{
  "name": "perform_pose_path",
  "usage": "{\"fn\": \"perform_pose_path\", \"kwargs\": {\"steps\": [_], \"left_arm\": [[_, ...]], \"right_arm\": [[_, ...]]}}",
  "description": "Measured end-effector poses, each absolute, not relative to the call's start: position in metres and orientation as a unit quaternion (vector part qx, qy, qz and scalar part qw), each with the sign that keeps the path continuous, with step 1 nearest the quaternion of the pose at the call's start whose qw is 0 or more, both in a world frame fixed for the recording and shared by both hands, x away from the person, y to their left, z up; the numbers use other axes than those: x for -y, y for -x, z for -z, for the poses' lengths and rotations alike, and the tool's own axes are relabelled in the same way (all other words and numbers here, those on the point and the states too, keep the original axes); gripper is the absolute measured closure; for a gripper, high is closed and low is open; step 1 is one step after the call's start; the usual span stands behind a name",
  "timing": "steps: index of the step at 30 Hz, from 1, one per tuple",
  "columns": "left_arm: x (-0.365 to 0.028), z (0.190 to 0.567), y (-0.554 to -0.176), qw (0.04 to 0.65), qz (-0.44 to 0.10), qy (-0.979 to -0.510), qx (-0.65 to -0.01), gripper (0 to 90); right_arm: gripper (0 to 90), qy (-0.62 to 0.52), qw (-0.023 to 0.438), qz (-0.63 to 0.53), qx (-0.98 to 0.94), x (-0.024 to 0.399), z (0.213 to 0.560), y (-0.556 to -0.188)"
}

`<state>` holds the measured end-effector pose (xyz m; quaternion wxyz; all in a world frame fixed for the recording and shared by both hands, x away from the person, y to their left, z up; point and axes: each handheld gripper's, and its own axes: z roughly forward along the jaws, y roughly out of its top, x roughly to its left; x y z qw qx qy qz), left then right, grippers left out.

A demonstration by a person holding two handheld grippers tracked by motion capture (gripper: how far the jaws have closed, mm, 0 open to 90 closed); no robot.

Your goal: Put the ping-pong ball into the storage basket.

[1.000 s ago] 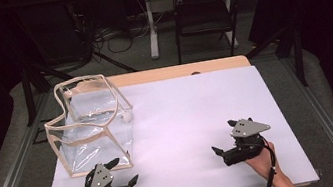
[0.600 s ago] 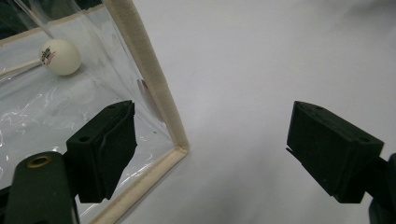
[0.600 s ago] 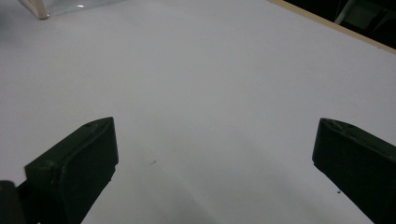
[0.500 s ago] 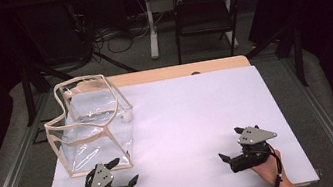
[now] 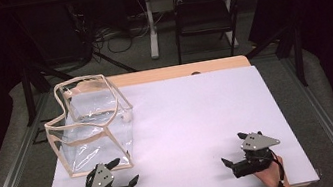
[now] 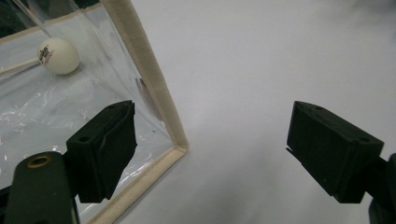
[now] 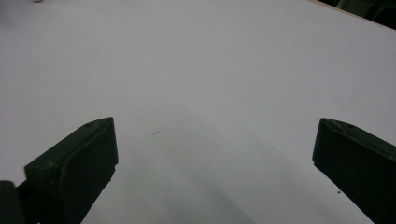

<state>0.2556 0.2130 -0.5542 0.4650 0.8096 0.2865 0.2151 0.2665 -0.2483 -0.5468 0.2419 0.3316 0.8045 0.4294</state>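
A clear plastic bag (image 5: 90, 128) with beige trim stands open on the left of the white tabletop (image 5: 198, 114). A white ball (image 5: 128, 115) lies inside it, against its right wall. My left gripper (image 5: 125, 171) rests open just in front of the bag's near right corner. In the left gripper view its jaws straddle that trimmed corner (image 6: 154, 98) without touching it, and the ball (image 6: 58, 55) shows through the plastic farther back. My right gripper (image 5: 232, 149) sits open at the front right, with bare white surface between its fingers (image 7: 74, 168).
The table's wooden far edge (image 5: 176, 71) shows beyond the white sheet. A dark folding chair (image 5: 202, 12) and a desk leg (image 5: 150, 25) with cables stand on the floor behind. Metal rails run along both sides of the table.
My right gripper has slid a little toward the near edge and slightly right. The left gripper, bag and ball have stayed put.
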Motion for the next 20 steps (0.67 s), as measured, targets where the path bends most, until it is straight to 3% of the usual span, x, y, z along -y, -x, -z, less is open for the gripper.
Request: {"fn": "perform_pose_path", "kwargs": {"steps": [20], "left_arm": [[-0.214, 0.5543, -0.256, 0.46, -0.213, -0.814, -0.284, 16.0]], "right_arm": [[0.0, -0.338, 0.253, -0.429, -0.799, 0.2505, 0.5519, -0.2606]]}}
